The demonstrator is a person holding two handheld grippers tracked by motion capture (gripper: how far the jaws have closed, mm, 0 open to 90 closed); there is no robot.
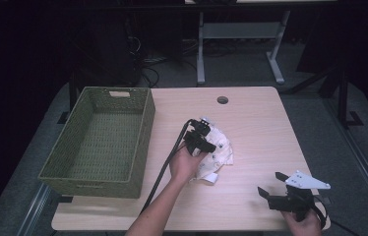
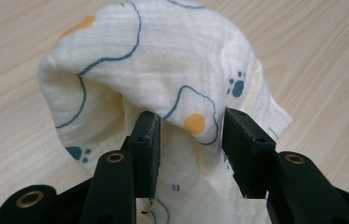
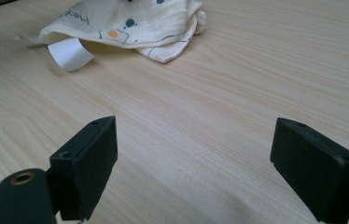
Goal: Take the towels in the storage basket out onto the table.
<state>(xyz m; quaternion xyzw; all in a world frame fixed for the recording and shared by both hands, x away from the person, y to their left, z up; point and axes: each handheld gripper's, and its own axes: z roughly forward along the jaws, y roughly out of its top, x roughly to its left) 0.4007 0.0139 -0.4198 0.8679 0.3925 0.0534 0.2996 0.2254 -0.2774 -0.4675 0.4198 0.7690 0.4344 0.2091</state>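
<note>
Cloth point(image 1: 217, 147), cream with blue outlines and orange dots, lies crumpled near the middle of the counter point(image 1: 251, 118), just right of the green woven basket point(image 1: 98, 142). My left claw point(image 1: 202, 139) is down on it; in the left gripper view its 2 jaws stand partly apart with a raised fold of the cloth point(image 2: 163, 70) draped between and over them, so I cannot tell if it grips. A white tag point(image 3: 70, 53) sticks out at the cloth's near edge. My right claw point(image 1: 269, 186) sits well apart at the counter's near right corner, 2 jaws spread wide over bare wood.
</note>
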